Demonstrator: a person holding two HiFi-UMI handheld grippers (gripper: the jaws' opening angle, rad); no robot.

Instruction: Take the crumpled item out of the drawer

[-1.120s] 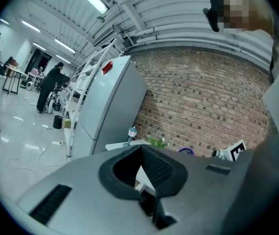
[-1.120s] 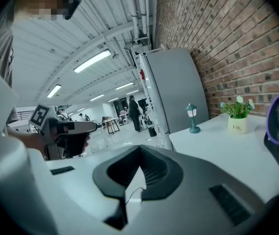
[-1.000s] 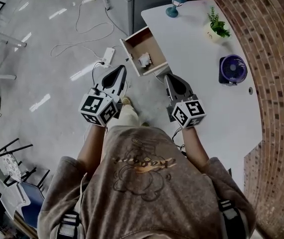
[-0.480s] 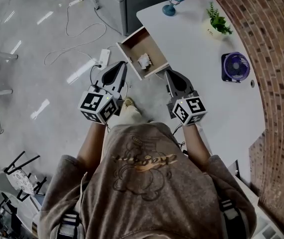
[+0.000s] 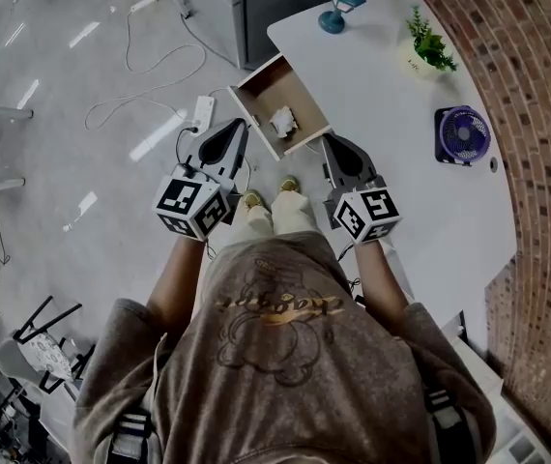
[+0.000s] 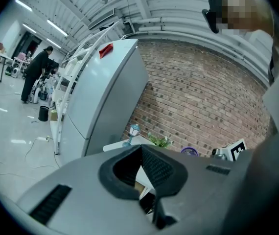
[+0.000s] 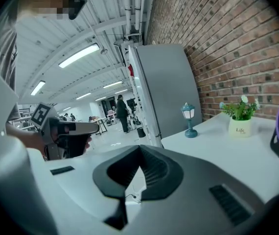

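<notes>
In the head view the wooden drawer (image 5: 256, 93) stands pulled out from the white desk's (image 5: 401, 172) left edge. A crumpled white item (image 5: 282, 120) lies inside it, toward the near end. My left gripper (image 5: 225, 143) hovers just left of the drawer's near corner, jaws shut and empty. On the other side, my right gripper (image 5: 337, 151) is over the desk edge just right of the drawer, also shut with nothing in it. The left gripper view shows its jaws (image 6: 140, 153) closed tip to tip; the right gripper's jaws (image 7: 139, 153) are likewise closed. Neither touches the crumpled item.
On the desk stand a purple fan (image 5: 463, 135), a small potted plant (image 5: 428, 51) and a blue lamp (image 5: 338, 8). A grey cabinet (image 5: 285, 8) stands behind the drawer. A power strip (image 5: 203, 112) with cables lies on the floor. A brick wall (image 5: 536, 114) bounds the right.
Both grippers stay shut and almost in place beside the drawer. The person's second foot has stepped into view below the drawer, and the view has shifted slightly.
</notes>
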